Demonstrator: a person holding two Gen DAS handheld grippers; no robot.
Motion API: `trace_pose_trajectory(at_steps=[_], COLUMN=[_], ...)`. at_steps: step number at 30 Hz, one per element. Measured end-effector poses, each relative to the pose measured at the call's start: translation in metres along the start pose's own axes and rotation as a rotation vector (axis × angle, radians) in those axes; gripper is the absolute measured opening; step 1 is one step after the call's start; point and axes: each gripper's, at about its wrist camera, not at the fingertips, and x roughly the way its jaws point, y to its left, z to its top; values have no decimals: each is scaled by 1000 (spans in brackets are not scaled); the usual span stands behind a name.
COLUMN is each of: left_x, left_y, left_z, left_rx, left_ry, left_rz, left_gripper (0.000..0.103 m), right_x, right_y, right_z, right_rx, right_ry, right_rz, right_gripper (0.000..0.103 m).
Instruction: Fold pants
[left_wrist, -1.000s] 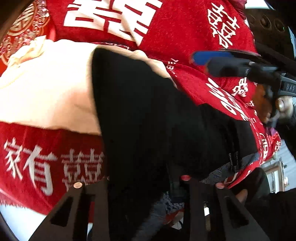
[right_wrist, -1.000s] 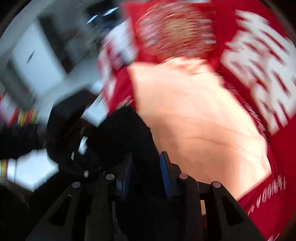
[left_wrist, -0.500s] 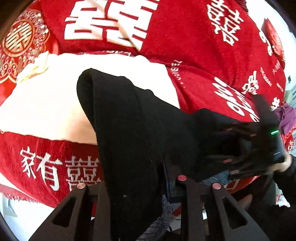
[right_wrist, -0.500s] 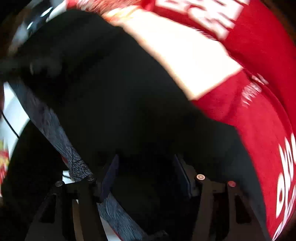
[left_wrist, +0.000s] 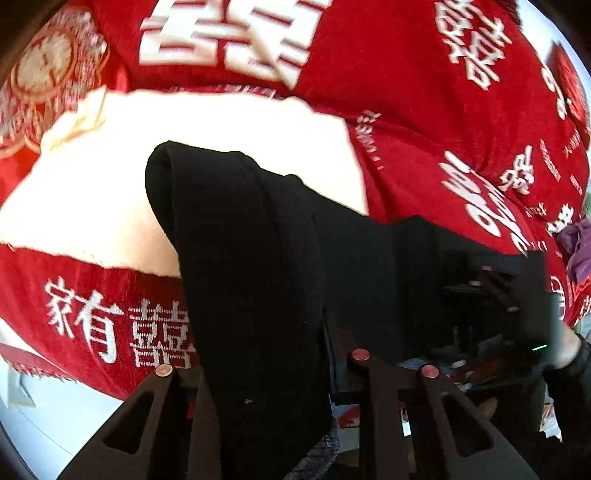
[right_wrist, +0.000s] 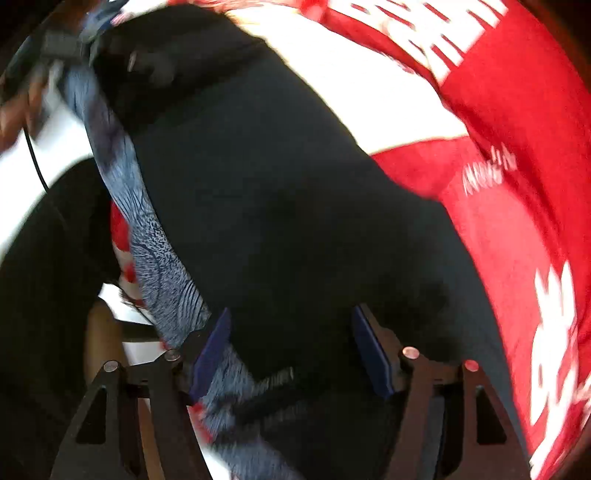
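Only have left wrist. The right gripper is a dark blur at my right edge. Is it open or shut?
Observer: Open. In the right wrist view the right gripper has its blue pads well apart, and the black pants lie between them unpinched.
Operator: Anything beside the pants on that side?
Observer: A grey-blue patterned cloth runs along the pants' edge and passes by one of the pads.
Operator: Snag hazards?
Observer: A thin black cable crosses the white surface at the frame's left and does not touch the pants.
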Motion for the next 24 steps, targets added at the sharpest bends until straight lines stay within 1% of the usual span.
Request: trace_pose_trajectory(at_steps=[3,6,8,9,11,12,14,17,19,22,24], left_x=[-28,-44,-48,-49,-53,-53,-50,-43,-29,5,37], left_y=[-34,-70,-99,-111,-137,-153,-182,-225,-256,-294,-313], left_z=[4,10,13,14,16,17,20,27,32,28,23], left_rx=[65,110,152,173,226,252,293,342,367,409,419], left_ry=[-49,-71,-71,-73,-74,-71,-62,-35,-6,58,109], left_rz=[-21,-51,-66,-69,-76,-80,-88,-83,-56,-8,26], left_gripper=[24,24,24,24,23,23,23,23,23,23,23], right_x=[8,-2,-29,-49,-81,-96,-124,-142,-145,-146,-149], right_y=[13,7,-1,-7,-19,-28,-53,-79,-91,-105,-110], right_z=[3,1,-8,-18,-42,-56,-96,-145,-174,-212,-228], right_rx=[-70,-14,46,78,148,191,310,446,512,623,671], right_ry=[-2,-28,-109,-171,-256,-289,-338,-337,-329,-335,-350], right_rz=[-65,-43,-20,-27,-52,-56,-62,-97,-116,-115,-115], right_gripper=[81,81,81,82,82,82,83,83,83,83,83])
